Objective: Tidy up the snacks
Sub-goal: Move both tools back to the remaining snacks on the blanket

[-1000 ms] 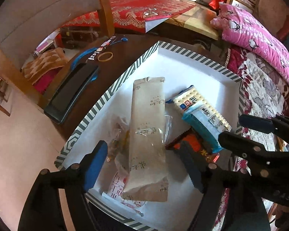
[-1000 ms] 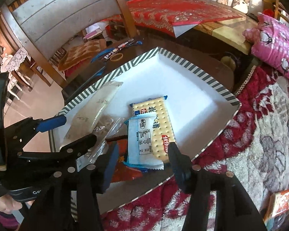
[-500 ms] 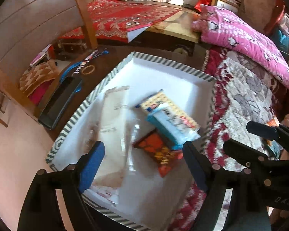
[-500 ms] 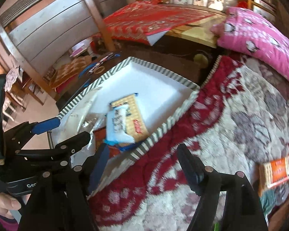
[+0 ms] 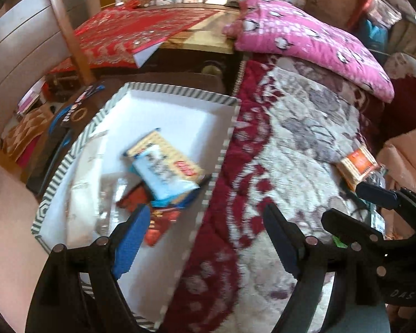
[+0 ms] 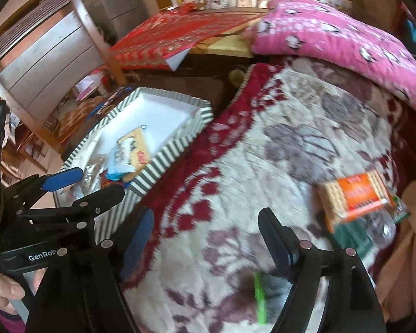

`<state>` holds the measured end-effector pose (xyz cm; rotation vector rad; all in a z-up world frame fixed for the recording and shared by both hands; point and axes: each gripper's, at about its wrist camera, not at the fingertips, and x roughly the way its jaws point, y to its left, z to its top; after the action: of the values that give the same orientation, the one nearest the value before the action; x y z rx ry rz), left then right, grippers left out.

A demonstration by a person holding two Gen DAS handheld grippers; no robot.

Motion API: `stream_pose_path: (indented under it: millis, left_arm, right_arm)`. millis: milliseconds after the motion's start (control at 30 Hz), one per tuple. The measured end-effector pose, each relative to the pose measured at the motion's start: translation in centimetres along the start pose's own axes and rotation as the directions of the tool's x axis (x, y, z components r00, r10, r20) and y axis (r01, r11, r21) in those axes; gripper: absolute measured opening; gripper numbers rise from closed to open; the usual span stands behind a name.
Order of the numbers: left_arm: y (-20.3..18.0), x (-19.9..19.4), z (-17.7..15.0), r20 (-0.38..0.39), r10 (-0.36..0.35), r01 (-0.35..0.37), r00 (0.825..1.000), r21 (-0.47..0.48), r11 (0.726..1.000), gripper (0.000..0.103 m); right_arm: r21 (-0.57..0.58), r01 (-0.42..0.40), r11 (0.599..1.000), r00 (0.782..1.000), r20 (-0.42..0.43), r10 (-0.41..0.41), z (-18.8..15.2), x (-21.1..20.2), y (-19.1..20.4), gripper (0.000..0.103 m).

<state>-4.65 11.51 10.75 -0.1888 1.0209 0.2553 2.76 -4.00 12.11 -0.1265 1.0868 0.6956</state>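
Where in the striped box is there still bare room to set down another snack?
The far half of the striped box is bare white floor, beyond the cracker pack. The near end is crowded with overlapping packets, including a red packet.

You see a quilted cloth blanket (image 6: 263, 166), soft and matt; a striped paper box (image 5: 224, 149); glossy plastic cracker wrappers (image 6: 355, 194); a wooden chair (image 5: 69, 27) with smooth finish.

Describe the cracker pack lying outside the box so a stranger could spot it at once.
Start at the floral quilt beside the striped box. On the quilt's far right edge lies the cracker pack, below the pink pillow. Its orange label sets it apart from the green wrappers beneath it.
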Motion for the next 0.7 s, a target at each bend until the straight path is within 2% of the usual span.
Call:
stream_pose_path:
  millis: [367,700]
  left_arm:
    - [-7.6,0.7,-0.7,-0.024,-0.076,0.078,0.997,0.107,0.991,0.083]
    - [-11.4,1.1,-2.1,-0.061,-0.097,0.107,0.993,0.18,0.978,0.083]
  right_arm:
    - [0.101,0.089,0.991,0.996,0.012,-0.091,-3.7,-3.9,-6.3,0.085]
    - [0.176,0.127,0.976,0.992,0.002,-0.129,-6.7,-5.8,-10.4,0.085]
